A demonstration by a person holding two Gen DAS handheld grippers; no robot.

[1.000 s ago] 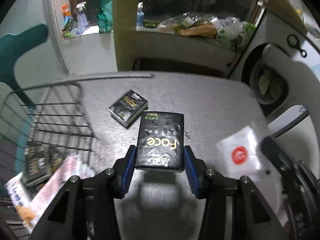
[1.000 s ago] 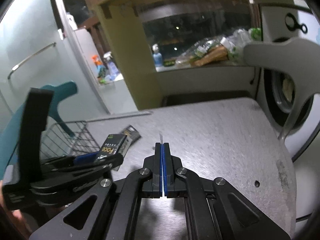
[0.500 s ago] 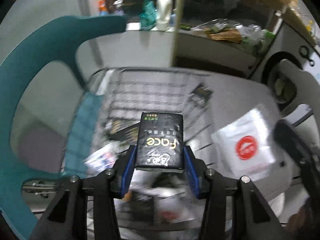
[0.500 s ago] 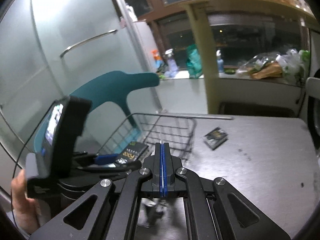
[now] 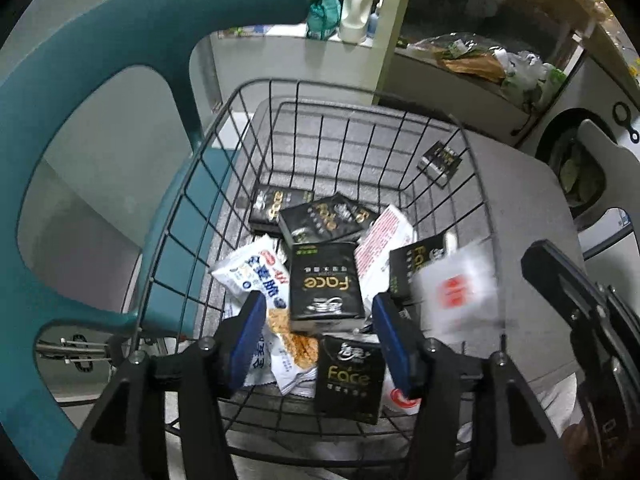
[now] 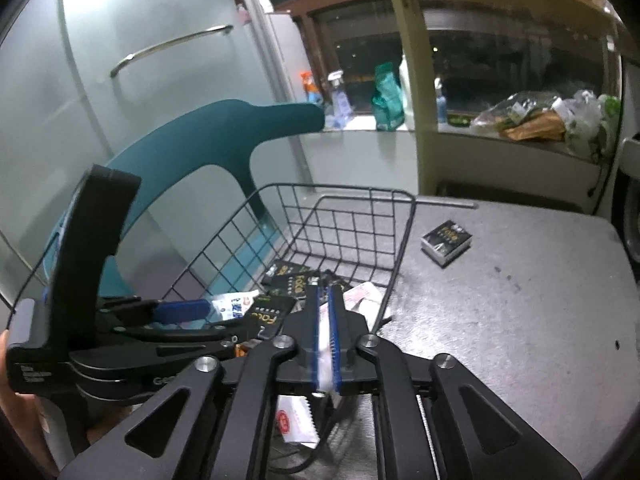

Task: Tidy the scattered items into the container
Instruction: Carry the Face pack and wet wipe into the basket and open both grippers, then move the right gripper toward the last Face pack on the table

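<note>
1. The left gripper (image 5: 320,332) sits low in the middle of the left wrist view, above the wire basket (image 5: 256,84). Its jaws have just been opening, and the blue pads (image 5: 250,336) stand clear of the black pack (image 5: 326,284) between them: released.
2. That black pack, lettered "Face", is over the heap in the basket, with a gap to each pad.
3. In the basket below lie more black packs, a white and blue snack bag (image 5: 260,276) to the left and a white packet with red print (image 5: 384,240) to the right.
4. The right gripper (image 6: 328,340) is at lower centre of the right wrist view, over the near edge of the basket (image 6: 404,236). Its jaws have just been opening a little and stand narrowly apart.
5. A white sachet with a red mark (image 5: 456,288), blurred, shows at the right of the left wrist view; in the right wrist view a blurred white strip lies in the gap between the pads. Whether the pads press on it I cannot tell.
6. One black pack (image 6: 447,242) lies alone on the grey table (image 6: 520,320), right of the basket, in the upper right middle of the right wrist view.
7. A teal chair (image 5: 100,60) stands at the left, beyond the basket.
</note>
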